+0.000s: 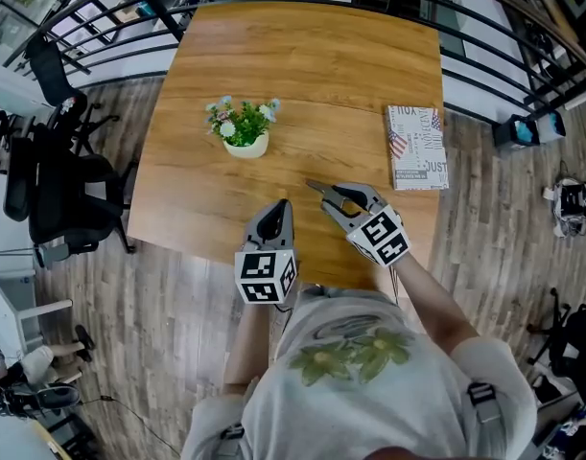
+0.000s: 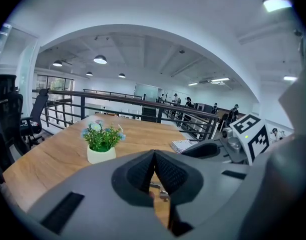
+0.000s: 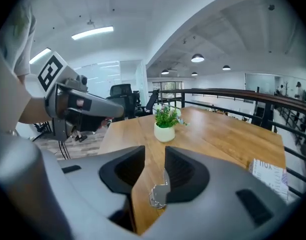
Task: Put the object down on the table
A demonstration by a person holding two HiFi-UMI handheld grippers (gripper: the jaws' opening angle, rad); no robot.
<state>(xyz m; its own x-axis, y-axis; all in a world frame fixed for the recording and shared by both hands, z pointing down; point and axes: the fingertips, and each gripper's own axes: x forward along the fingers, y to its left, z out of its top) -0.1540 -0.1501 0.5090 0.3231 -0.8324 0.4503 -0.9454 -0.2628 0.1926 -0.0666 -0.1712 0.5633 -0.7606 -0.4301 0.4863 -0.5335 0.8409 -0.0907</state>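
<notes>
My left gripper (image 2: 154,154) is pressing shut, my right gripper (image 3: 154,156) standing apart, both empty. One book (image 1: 416,147) is lying ahead-right of my right fingers, lengthwise away; one plant (image 1: 243,127) ahead-left.

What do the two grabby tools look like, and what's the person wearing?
The left tool and right tool are grey and pointed like beaks, with dark ribbed pads inside. Each carries a white cube with black square markers. The person wears a pale short-sleeved T-shirt with a green print.

Plant (image 1: 245,127) left, book (image 1: 416,147) right — open tabletop (image 1: 331,147) between
</notes>
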